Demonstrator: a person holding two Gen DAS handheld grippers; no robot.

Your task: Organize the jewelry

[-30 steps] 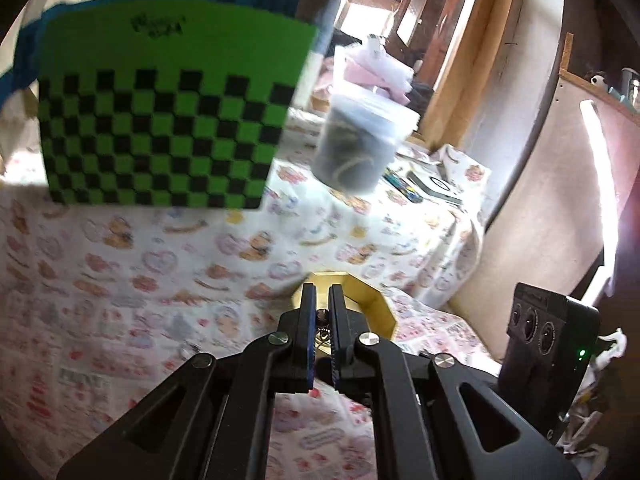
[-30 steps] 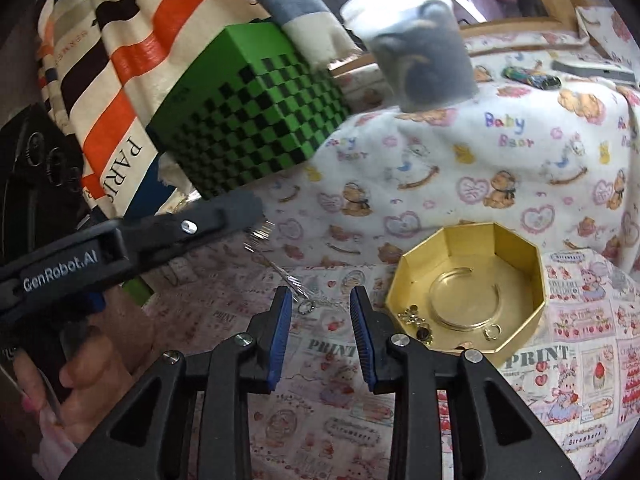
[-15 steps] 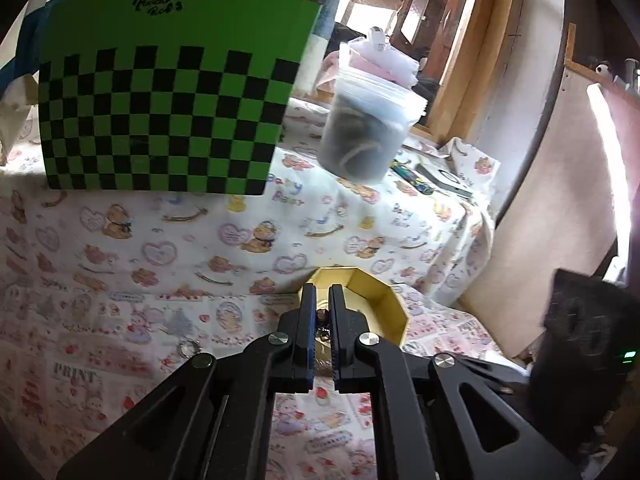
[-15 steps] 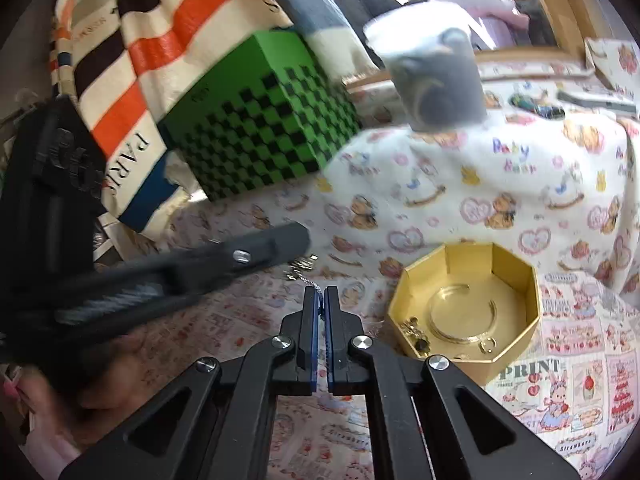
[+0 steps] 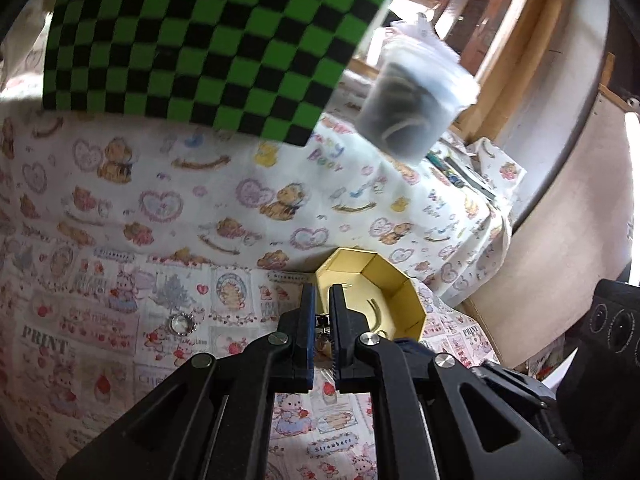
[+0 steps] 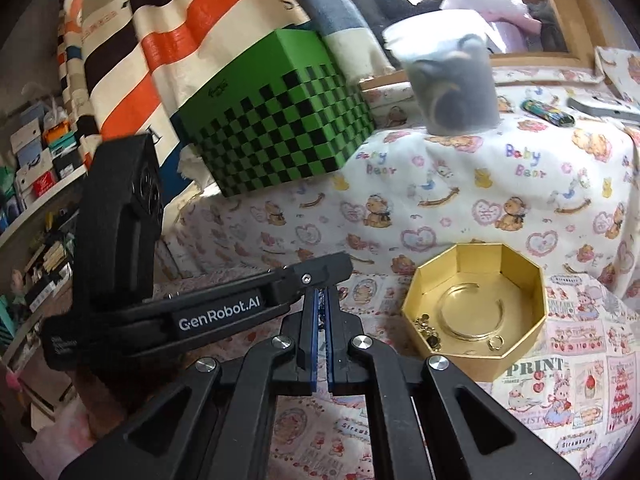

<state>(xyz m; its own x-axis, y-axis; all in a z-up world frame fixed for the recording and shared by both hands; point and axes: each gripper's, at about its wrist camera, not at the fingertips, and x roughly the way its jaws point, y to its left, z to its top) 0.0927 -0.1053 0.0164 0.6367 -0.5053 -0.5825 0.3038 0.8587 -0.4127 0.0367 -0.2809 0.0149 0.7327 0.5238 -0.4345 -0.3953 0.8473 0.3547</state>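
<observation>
Since a second ago, right gripper (image 6: pixel 320 312) has clenched, seemingly on a chain (image 6: pixel 320 316). Left gripper (image 5: pixel 322 308) pinches a small trinket (image 5: pixel 321 322) beside the gold box (image 6: pixel 516 344) near the cloth's (image 5: pixel 200 208) right edge.

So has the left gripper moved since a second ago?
Yes. In the right wrist view the left gripper has swung right, toward the gold box.
</observation>
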